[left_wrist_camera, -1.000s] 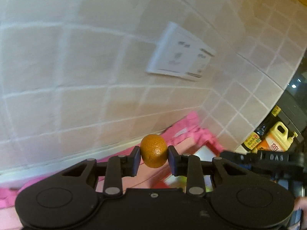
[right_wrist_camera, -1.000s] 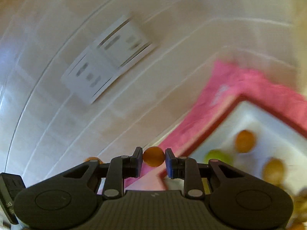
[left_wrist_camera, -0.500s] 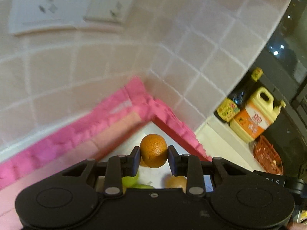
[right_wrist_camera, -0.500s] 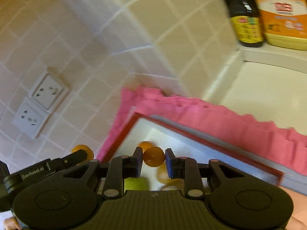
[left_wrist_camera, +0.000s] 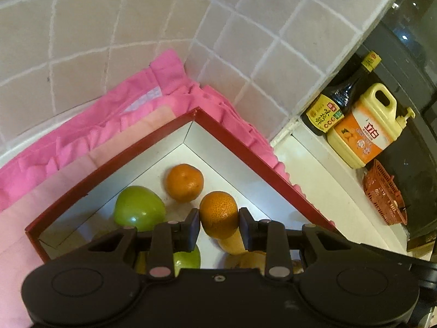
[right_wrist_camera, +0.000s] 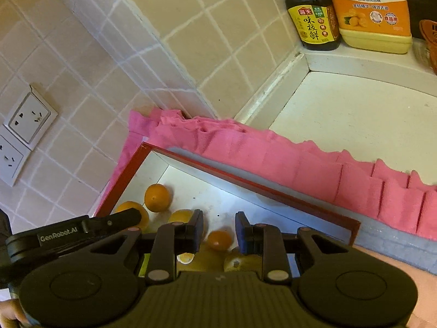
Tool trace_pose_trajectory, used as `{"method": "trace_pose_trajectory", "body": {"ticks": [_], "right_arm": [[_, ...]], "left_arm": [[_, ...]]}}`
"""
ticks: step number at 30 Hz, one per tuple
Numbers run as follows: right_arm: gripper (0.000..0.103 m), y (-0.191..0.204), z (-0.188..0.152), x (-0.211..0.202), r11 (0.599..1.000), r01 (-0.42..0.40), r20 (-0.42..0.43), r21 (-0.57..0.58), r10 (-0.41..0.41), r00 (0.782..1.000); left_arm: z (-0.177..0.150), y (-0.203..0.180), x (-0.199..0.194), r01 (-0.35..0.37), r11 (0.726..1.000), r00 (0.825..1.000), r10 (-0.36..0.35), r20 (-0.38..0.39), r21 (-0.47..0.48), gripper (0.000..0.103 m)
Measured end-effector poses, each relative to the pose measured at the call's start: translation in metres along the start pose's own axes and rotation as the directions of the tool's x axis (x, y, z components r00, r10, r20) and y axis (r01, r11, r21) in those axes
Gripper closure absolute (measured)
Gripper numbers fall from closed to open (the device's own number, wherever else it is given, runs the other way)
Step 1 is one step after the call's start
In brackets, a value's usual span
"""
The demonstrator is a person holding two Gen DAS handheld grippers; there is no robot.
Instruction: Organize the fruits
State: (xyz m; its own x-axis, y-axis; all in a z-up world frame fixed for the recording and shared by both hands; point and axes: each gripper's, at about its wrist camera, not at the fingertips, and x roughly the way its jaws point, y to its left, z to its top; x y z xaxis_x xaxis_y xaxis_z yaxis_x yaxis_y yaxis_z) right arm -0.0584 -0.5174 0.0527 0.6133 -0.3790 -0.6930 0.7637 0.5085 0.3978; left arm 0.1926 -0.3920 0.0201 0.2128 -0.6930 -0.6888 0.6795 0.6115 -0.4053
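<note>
Fruits are being gathered into a red-rimmed box [left_wrist_camera: 240, 142] that sits on a pink cloth [left_wrist_camera: 114, 114] in the tiled corner of the desk [right_wrist_camera: 355, 109]. The left claw [left_wrist_camera: 219, 222] is closed on an orange [left_wrist_camera: 218, 213] and holds it above the box floor, near a loose orange [left_wrist_camera: 185, 181] and a green apple [left_wrist_camera: 138, 208] at the far corner, probably so it can be let down among them. The right claw [right_wrist_camera: 219, 229] has its jaws apart with nothing gripped; a small orange [right_wrist_camera: 218, 240] lies in the box beneath the gap, touching neither pad. More oranges lie to its left. A dark sauce bottle [right_wrist_camera: 311, 13] and a yellow jug [right_wrist_camera: 374, 13] stand well apart on the far ledge.
</note>
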Motion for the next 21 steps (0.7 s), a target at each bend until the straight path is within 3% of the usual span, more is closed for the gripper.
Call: {"method": "trace_pose_trajectory", "body": {"ticks": [1,2,3,4,6,7,11,14,17,21], "right_arm": [[0.071,0.0,0.001,0.0,1.0,-0.002,0.003,0.002,0.002,1.0],[0.07,0.0,0.001,-0.002,1.0,-0.001,0.01,0.0,0.001,1.0],[0.061,0.001,0.002,-0.003,1.0,-0.001,0.014,-0.002,0.001,1.0],[0.046,0.002,0.002,-0.005,1.0,-0.001,0.021,-0.001,0.001,1.0],[0.028,0.003,0.003,-0.01,1.0,-0.008,0.038,-0.001,0.008,0.999],[0.025,0.004,0.003,-0.014,1.0,-0.011,0.047,-0.001,0.011,0.999],[0.024,0.006,0.006,-0.03,1.0,-0.025,0.07,0.012,0.024,0.997],[0.02,0.012,0.008,-0.046,0.999,-0.035,0.098,0.001,0.034,0.995],[0.013,0.028,0.009,-0.066,0.998,-0.005,0.118,-0.065,0.013,0.993],[0.008,0.057,-0.004,-0.092,0.976,0.048,0.114,-0.213,-0.024,0.993]], "left_arm": [[0.0,-0.001,0.0,-0.006,1.0,1.0,0.006,0.001,0.002,0.066],[0.0,-0.002,0.0,-0.02,1.0,1.0,0.02,0.001,0.003,0.052],[0.001,-0.004,-0.002,-0.035,0.999,0.999,0.035,0.006,0.008,0.033],[0.001,-0.005,-0.004,-0.042,0.999,0.999,0.042,0.02,0.015,0.028],[0.002,-0.008,-0.01,-0.063,0.997,0.997,0.061,0.044,0.037,0.026],[0.003,-0.008,-0.012,-0.072,0.997,0.997,0.07,0.044,0.042,0.026],[0.007,-0.009,-0.028,-0.122,0.992,0.991,0.119,0.062,0.039,0.025],[0.008,-0.011,-0.047,-0.196,0.979,0.977,0.19,0.094,0.053,0.024],[0.004,-0.016,-0.071,-0.298,0.952,0.951,0.29,0.104,0.072,0.023],[-0.017,-0.019,-0.107,-0.355,0.932,0.932,0.346,0.109,0.075,0.023]]}}
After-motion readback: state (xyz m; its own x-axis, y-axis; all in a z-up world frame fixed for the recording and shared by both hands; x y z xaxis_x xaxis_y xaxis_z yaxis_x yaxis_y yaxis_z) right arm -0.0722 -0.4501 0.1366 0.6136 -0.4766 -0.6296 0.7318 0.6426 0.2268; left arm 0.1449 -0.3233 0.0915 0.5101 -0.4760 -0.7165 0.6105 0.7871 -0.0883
